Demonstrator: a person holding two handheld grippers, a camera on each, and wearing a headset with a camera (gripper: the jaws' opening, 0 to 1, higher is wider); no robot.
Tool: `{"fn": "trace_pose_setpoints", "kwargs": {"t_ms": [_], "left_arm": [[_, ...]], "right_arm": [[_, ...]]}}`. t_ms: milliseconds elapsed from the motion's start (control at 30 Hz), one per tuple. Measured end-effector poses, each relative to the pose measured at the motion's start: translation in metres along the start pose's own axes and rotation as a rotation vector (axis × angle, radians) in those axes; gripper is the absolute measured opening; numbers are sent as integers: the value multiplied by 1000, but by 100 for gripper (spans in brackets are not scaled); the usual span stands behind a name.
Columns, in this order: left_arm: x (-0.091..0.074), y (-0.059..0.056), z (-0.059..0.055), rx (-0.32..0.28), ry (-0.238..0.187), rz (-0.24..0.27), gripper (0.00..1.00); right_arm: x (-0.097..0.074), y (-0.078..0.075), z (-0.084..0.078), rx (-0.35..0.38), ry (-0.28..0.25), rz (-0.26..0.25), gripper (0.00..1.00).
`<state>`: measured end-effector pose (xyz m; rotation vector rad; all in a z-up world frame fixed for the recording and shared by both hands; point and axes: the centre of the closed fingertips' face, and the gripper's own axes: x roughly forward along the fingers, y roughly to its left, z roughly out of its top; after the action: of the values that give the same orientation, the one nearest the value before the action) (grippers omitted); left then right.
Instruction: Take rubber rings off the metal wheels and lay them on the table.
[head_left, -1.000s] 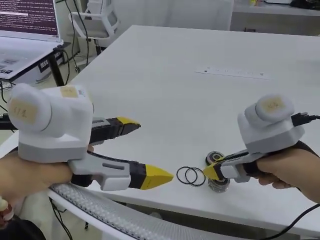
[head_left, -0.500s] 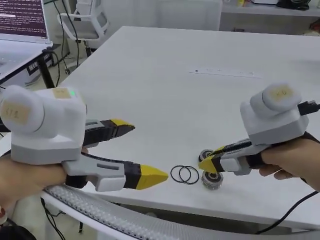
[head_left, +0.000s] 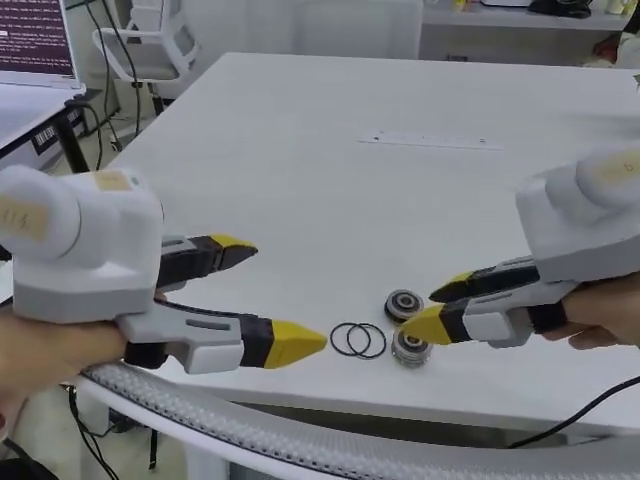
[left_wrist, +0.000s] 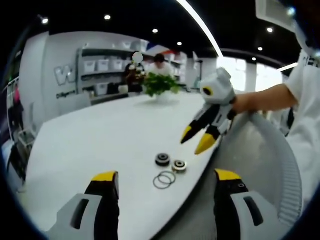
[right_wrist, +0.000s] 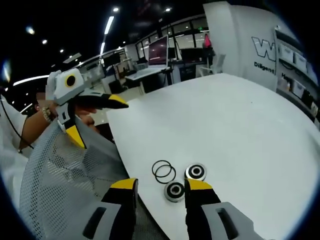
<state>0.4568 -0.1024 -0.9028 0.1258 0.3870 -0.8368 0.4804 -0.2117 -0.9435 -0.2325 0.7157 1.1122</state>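
Two thin black rubber rings (head_left: 358, 340) lie overlapping on the white table (head_left: 330, 180) near its front edge. Just right of them are two small metal wheels: a dark-rimmed one (head_left: 403, 304) and a silvery one (head_left: 410, 347). My right gripper (head_left: 425, 312) is open, its yellow tips hovering just above and right of the wheels and holding nothing. My left gripper (head_left: 272, 295) is wide open to the left of the rings. From the left gripper (left_wrist: 166, 175), the rings (left_wrist: 165, 179) and wheels (left_wrist: 162, 159) lie ahead. From the right gripper (right_wrist: 161, 185), the rings (right_wrist: 163, 171) and wheels (right_wrist: 195, 172) lie just past the jaws.
A mesh chair back (head_left: 250, 420) curves along the table's front edge below both grippers. A thin white strip (head_left: 430, 141) lies farther back on the table. A monitor (head_left: 35, 40) and an office chair (head_left: 150, 50) stand beyond the left edge.
My right gripper has drawn back to the right and off the wheels, so both wheels now lie uncovered. The left gripper has kept its place and stays open. The head camera has shifted.
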Motion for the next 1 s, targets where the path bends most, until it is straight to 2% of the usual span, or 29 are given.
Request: {"fn": "trace_pose_setpoints", "kwargs": {"t_ms": [167,400,600,800,900,1000], "left_arm": [[0,0,0,-9,3,0,80],[1,0,0,-18,2,-1,81],[2,2,-1,-52,-3,1,83],[1,6,0,-51,-4,21,83],[2,9,4,-29,0,25,82],[5,18,20,-44,-33,48,81]], "right_arm": [[-16,-9,-1,3,-31,-41,38],[-37,-20,0,4,-62,-70,43],[-52,-30,-3,31,-84,-78,46],[-66,-42,0,84,-155,-60,49],[-72,-52,0,87,-173,-72,49],[-77,-61,0,109,-192,-85,48]]}}
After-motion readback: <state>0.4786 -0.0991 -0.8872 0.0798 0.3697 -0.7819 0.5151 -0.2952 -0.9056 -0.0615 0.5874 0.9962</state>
